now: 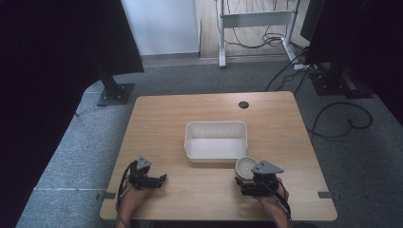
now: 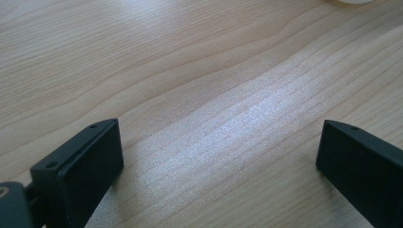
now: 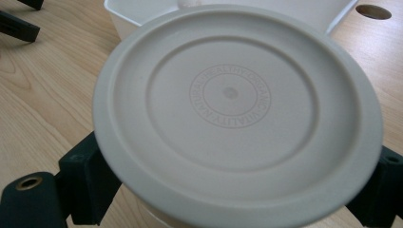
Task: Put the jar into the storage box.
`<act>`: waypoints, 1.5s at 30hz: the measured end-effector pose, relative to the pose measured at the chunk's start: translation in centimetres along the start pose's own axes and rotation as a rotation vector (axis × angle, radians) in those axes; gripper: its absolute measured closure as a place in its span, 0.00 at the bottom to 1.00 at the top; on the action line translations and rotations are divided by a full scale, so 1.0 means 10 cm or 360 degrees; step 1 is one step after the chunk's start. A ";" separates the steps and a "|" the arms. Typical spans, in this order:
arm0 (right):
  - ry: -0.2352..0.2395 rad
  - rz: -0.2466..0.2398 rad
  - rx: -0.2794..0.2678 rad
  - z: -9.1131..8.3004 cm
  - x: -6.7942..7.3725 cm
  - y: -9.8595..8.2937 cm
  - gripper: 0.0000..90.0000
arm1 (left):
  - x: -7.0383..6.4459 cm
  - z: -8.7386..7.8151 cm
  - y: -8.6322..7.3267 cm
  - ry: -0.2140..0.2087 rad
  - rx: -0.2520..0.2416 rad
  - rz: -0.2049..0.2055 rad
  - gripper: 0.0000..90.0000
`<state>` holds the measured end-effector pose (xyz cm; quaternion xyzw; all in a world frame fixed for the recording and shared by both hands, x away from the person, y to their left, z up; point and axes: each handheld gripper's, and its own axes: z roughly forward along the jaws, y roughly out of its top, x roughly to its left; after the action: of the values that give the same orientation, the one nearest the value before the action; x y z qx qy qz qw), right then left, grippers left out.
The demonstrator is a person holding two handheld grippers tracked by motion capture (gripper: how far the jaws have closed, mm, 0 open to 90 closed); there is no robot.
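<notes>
High view: the right claw (image 1: 244, 179) sits near the front edge of the light wooden worktop (image 1: 157, 118), and a round cream plastic container with a ridged lid (image 1: 245, 166) stands between its jaws, just in front of the near right corner of the white rectangular plastic bin (image 1: 216, 140). The left claw (image 1: 159, 179) rests well apart on the worktop's left, holding nothing.

Left gripper view: the jaws stand wide apart over bare wood grain, so this claw is spread and idle; it is best kept low and out of the way.

Right gripper view: the lid (image 3: 237, 111) faces the camera, with a black jaw at each flank of the container below the lid's rim. The jaws appear to be pinching its body, though the contact itself is hidden under the rim. The bin (image 3: 332, 14) lies just beyond.

The likely step is carrying the container into the bin. To do it well, hold the squeeze firm on the body rather than the lid, lift straight until the base clears the bin wall, keep the container level, and lower it inside before letting go.
</notes>
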<state>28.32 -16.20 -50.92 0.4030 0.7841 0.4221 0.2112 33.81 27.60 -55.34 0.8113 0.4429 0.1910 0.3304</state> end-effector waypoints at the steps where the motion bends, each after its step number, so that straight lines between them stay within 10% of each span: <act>1: 0.0002 0.0000 0.0000 0.01 0.00 0.01 0.10 | 0.00 0.00 0.00 0.0000 0.0000 0.0000 0.02; 45: 0.0031 -0.0014 -0.0056 0.35 0.16 0.45 0.10 | 0.00 0.00 0.00 -0.0003 0.0000 0.0003 0.02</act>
<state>31.76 -11.76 -49.11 0.3916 0.7804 0.4387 0.2125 33.83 27.63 -55.33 0.8119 0.4419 0.1904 0.3306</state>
